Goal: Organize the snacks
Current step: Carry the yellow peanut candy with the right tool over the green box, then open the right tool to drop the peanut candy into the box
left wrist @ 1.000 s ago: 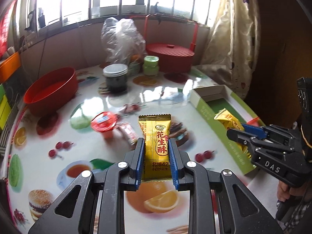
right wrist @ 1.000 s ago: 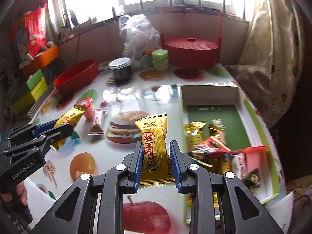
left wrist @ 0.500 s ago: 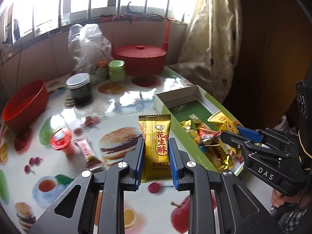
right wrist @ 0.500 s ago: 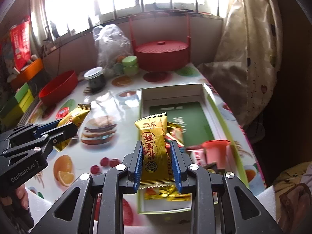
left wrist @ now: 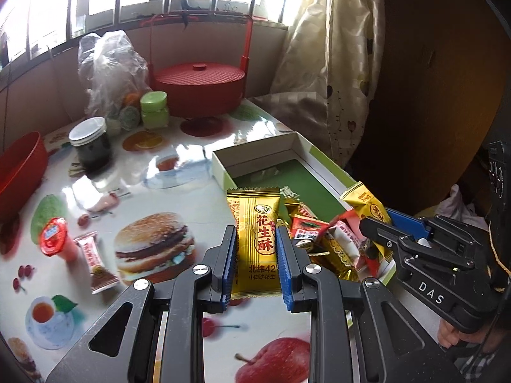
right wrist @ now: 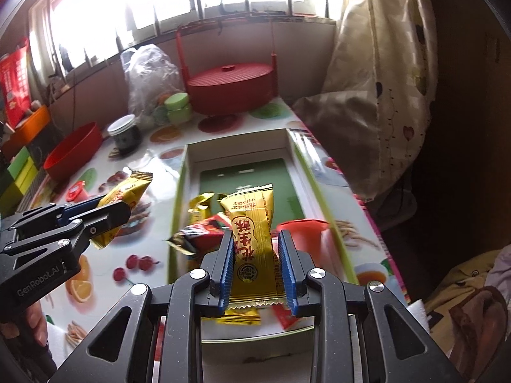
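Carrying two gold packets to the box, one per gripper; delivery step, judging by the pile already inside. Left gripper clamping a glossy yellow-gold foil packet upright between blue ribbed pads, hanging just beside the box's left wall, over the printed tablecloth. Right gripper pinching a twin packet, printed side upside down, directly above the box's near end. Lying under it: crinkled foil and plastic wrappers in gold, red and black, plus a red jelly cup tipped on its side. Showing bare at the box's far end: flat green floor inside white cardboard walls with a lime-green rim. Still waiting to the box's left on the cloth: a small red-lidded cup and a pink-and-brown wrapped bar. Probably calling next for lowering the right packet toward the box's empty green stretch before letting go, since light, slippery foil could skate off the heap; then bringing the left packet over the left wall. Packets looking thin, pillow-shaped, serrated at both ends, likely crushable under a hard squeeze.
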